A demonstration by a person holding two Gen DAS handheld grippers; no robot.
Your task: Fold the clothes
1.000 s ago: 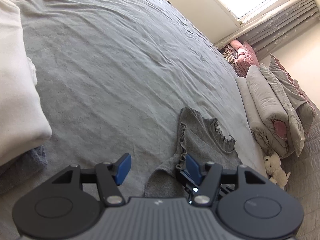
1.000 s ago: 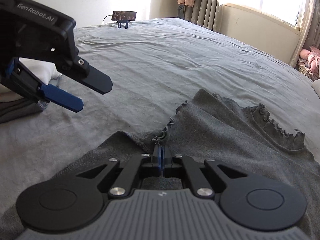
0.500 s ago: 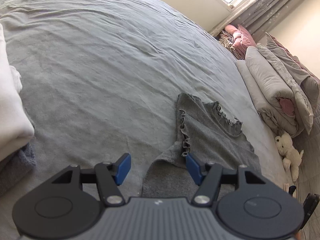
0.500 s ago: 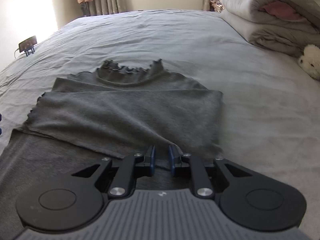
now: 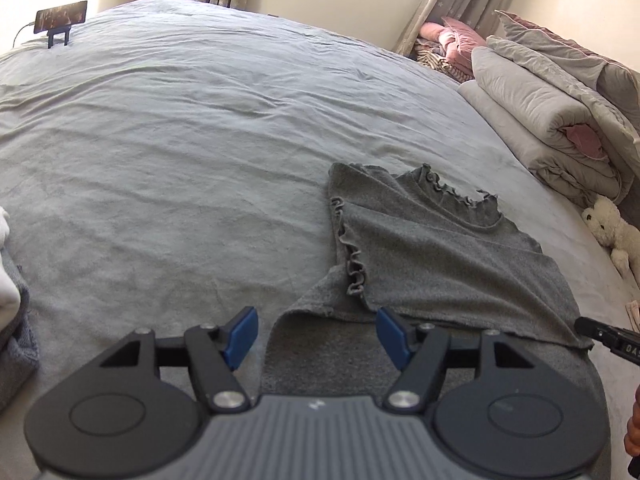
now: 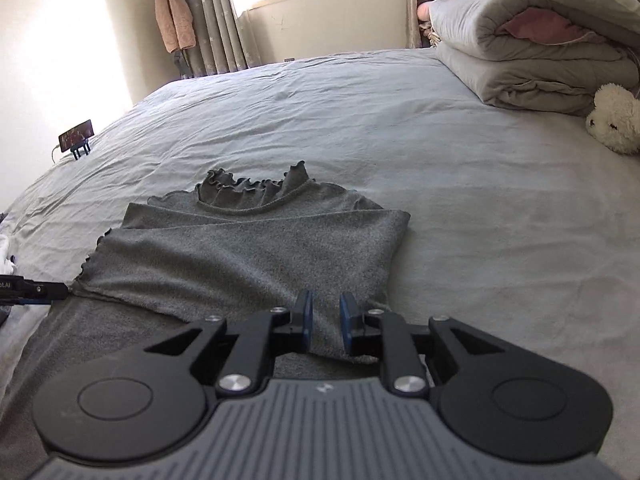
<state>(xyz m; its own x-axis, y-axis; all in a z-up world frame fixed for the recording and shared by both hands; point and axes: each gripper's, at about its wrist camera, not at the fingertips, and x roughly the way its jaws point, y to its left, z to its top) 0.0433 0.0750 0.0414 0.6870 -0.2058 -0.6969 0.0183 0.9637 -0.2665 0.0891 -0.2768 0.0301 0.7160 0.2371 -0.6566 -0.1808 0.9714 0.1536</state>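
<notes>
A grey top [image 5: 420, 248] with a ruffled collar lies flat on the grey bedsheet [image 5: 180, 152], one ruffle-edged sleeve folded across its body. My left gripper [image 5: 316, 334] stands wide open just above the top's near left edge, holding nothing. In the right wrist view the same top [image 6: 248, 248] spreads out ahead. My right gripper [image 6: 326, 320] hovers over its near right part, jaws a little apart, with fabric lying beneath the gap. The right gripper's tip [image 5: 608, 338] shows at the garment's right corner, and the left gripper's tip [image 6: 36, 290] at its left edge.
Folded quilts [image 5: 552, 120] are stacked at the bed's right side with a white plush toy [image 6: 614, 118] beside them. A phone on a stand [image 5: 60, 20] sits at the far left corner. Folded white and grey clothes [image 5: 12, 312] lie at the left.
My right gripper, earlier shut on the ruffled sleeve edge, has let go, swung to the top's right side and opened slightly. The left gripper stayed open and tilted up.
</notes>
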